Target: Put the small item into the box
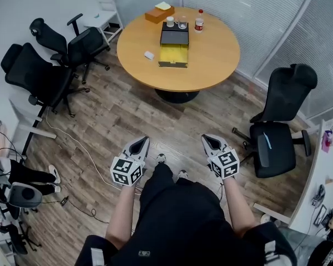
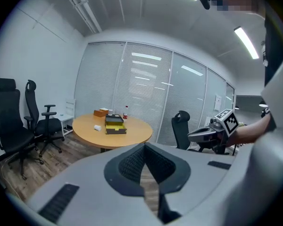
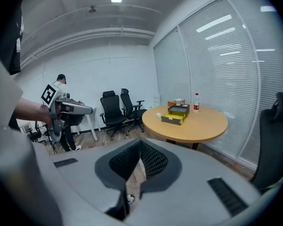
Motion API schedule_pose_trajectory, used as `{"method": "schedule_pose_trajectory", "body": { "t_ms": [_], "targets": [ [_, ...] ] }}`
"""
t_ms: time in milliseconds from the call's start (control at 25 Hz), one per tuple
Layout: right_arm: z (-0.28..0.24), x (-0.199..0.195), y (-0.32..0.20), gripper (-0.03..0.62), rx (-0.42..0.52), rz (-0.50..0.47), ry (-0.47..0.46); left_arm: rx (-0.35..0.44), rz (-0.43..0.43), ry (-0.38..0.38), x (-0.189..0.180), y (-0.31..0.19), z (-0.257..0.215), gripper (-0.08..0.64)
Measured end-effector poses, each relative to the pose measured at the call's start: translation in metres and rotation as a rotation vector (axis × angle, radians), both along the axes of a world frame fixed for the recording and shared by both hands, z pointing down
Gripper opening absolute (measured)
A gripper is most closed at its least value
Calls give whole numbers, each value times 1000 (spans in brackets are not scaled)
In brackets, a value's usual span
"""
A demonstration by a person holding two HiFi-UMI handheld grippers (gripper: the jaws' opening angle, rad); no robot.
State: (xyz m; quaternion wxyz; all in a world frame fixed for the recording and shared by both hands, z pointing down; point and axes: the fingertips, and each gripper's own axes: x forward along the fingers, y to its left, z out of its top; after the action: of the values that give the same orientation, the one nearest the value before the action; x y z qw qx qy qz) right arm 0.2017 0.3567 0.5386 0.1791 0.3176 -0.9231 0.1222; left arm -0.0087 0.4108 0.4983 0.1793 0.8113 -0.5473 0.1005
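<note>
the small white item (image 1: 149,55) on the bench (image 1: 211,65) is too small to identify; the contents of the box (image 1: 173,54) cannot be made out either.

Wood floor (image 1: 116,126), round wooden table (image 1: 216,54), black office chairs (image 1: 36,73), glass walls with blinds (image 1: 250,4)

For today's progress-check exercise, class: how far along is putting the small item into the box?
Nothing looks done: the small white item lies on the round wooden table, beside the open yellow-lined box, not inside. Nothing is in hand: the left tool and right tool are shut and empty, short of the table. Left: approach, grasp the item, place it in the box.
</note>
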Motion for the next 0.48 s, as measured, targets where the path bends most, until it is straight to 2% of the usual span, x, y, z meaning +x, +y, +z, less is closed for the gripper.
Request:
{"method": "schedule_pose_trajectory", "body": {
  "t_ms": [280, 480],
  "targets": [
    [-5, -15, -24, 5, 2, 33, 11, -4, -21, 7, -33, -21, -2, 6],
    [-13, -25, -46, 5, 53, 79, 15, -6, -7, 27, -47, -40, -1, 6]
  ]
}}
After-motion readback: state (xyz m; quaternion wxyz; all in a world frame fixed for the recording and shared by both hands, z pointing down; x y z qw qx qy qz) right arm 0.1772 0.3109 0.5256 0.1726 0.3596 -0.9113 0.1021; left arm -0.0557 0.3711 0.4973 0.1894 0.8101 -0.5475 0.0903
